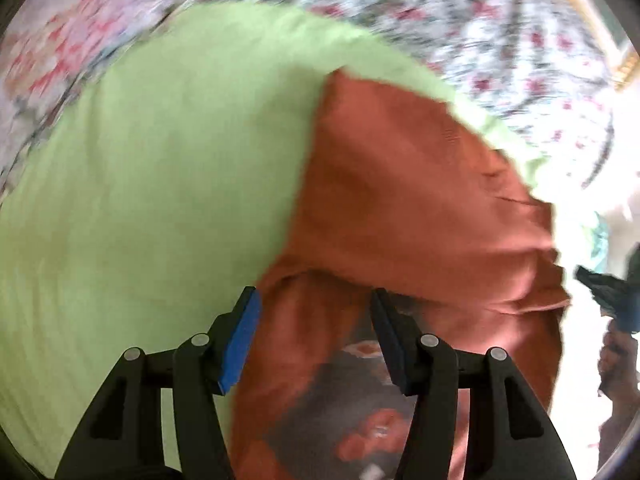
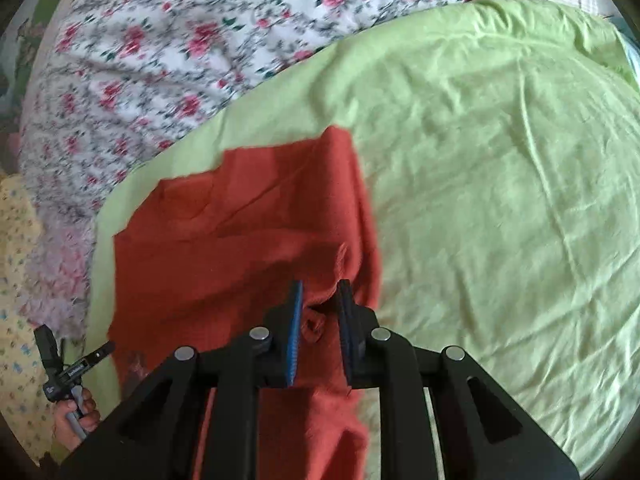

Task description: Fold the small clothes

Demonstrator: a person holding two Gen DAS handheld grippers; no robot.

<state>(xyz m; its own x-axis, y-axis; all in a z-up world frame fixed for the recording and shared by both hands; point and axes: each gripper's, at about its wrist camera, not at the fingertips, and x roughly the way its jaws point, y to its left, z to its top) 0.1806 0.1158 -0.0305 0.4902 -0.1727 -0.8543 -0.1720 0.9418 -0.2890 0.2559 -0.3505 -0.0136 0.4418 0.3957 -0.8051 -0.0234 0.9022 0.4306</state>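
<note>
A rust-orange small garment point(image 1: 400, 200) lies on a light green sheet point(image 1: 160, 160), its upper part folded over a dark printed picture point(image 1: 360, 392). My left gripper point(image 1: 314, 304) hovers over the garment's near part, open wide, with nothing pinched between its fingers. In the right wrist view the same garment point(image 2: 240, 248) lies flat with creases. My right gripper point(image 2: 320, 292) is low over its right edge, jaws a narrow gap apart. A small bunched ridge of cloth sits in that gap, and the pads do not press on it.
Floral bedding point(image 2: 180, 40) surrounds the green sheet point(image 2: 500, 200) at the back and left. A pink fluffy cloth point(image 2: 60, 272) and a yellow patterned cloth point(image 2: 16, 260) lie at the left edge. The other gripper point(image 2: 74, 344) and a hand point(image 2: 76, 420) show at lower left.
</note>
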